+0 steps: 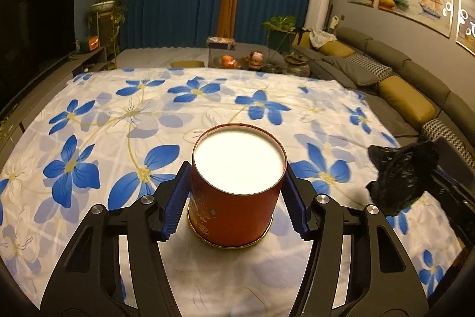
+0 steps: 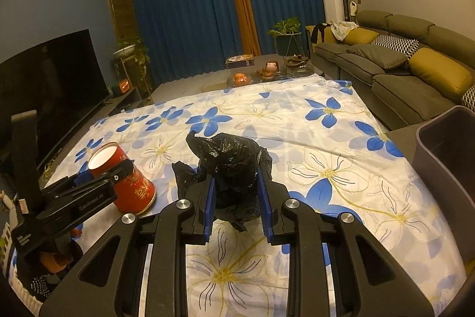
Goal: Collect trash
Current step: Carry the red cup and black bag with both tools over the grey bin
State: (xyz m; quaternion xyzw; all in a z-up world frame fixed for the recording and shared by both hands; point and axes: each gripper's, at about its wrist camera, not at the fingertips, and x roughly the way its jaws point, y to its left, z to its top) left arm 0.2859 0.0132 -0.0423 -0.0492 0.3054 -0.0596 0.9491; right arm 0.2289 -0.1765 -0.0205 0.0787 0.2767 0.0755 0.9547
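Your left gripper point(image 1: 234, 198) hugs the red paper cup point(image 1: 237, 186), low in the middle. Your right gripper point(image 2: 236, 210) pinches the crumpled black plastic bag point(image 2: 231, 165). Squeeze harder and the cup may crush or tip.

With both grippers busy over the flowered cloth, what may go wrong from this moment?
1. The left gripper has its pads beside the red cup; whether they press is unclear, so lifting may tip or drop it.
2. The right gripper pinches crumpled black plastic bag; loose folds hang out and may slip free on the way to the grey bin.
3. A low pad could snag the cloth.
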